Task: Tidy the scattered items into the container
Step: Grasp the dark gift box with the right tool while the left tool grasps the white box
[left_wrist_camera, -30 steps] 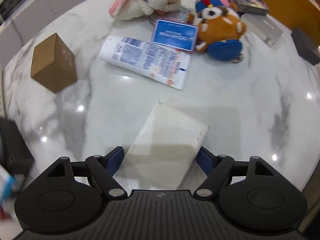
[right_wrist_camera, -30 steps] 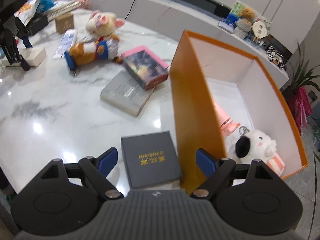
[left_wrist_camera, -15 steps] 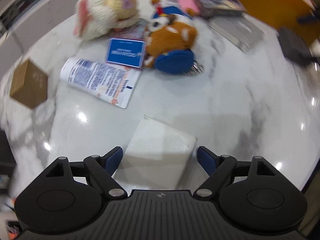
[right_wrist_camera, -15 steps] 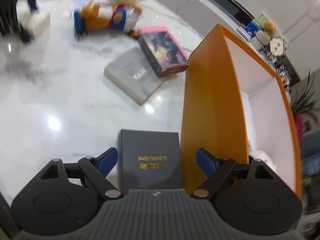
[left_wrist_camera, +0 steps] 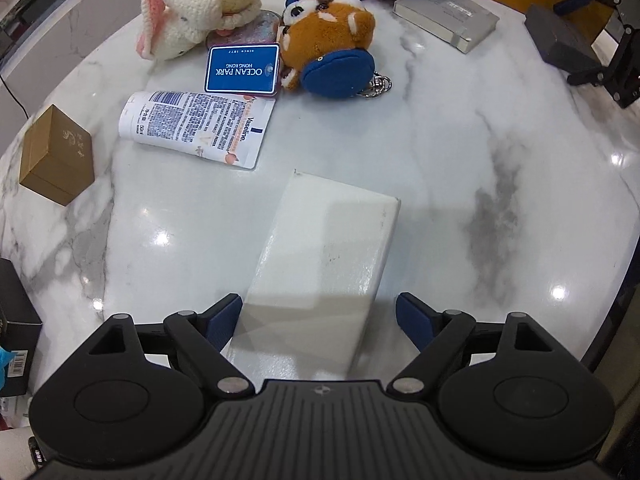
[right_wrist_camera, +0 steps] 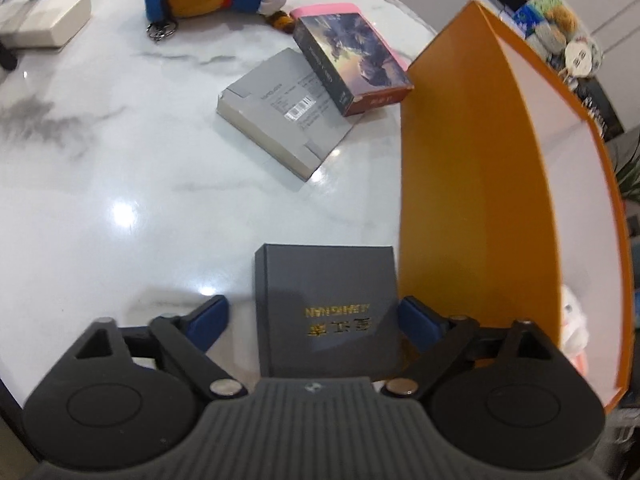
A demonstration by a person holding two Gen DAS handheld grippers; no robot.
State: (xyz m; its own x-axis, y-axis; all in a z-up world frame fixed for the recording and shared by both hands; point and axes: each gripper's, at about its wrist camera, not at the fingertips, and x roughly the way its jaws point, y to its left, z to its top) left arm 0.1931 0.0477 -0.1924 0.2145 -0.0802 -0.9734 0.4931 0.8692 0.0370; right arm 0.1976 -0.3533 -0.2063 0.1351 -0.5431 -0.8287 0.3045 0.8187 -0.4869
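My left gripper (left_wrist_camera: 319,320) is open, its fingers on either side of the near end of a white box (left_wrist_camera: 324,256) lying on the marble table. My right gripper (right_wrist_camera: 312,318) is open around a dark grey box with gold lettering (right_wrist_camera: 326,304), right beside the orange container (right_wrist_camera: 472,184). A white plush (right_wrist_camera: 574,322) lies inside the container. Scattered items in the left wrist view: a Vaseline tube (left_wrist_camera: 196,128), a blue Ocean Park card (left_wrist_camera: 242,68), a brown plush (left_wrist_camera: 332,50), a crochet rabbit (left_wrist_camera: 196,12) and a tan box (left_wrist_camera: 56,156).
A grey flat box (right_wrist_camera: 286,116) and a photo-card box (right_wrist_camera: 352,62) lie left of the container. A black box (left_wrist_camera: 16,320) stands at the table's left edge. The right gripper shows in the left wrist view (left_wrist_camera: 612,32). Bare marble lies at the table's centre.
My left gripper swung left then back over the white box and stays open. My right gripper moved closer over the dark grey box, now between its fingers beside the container wall.
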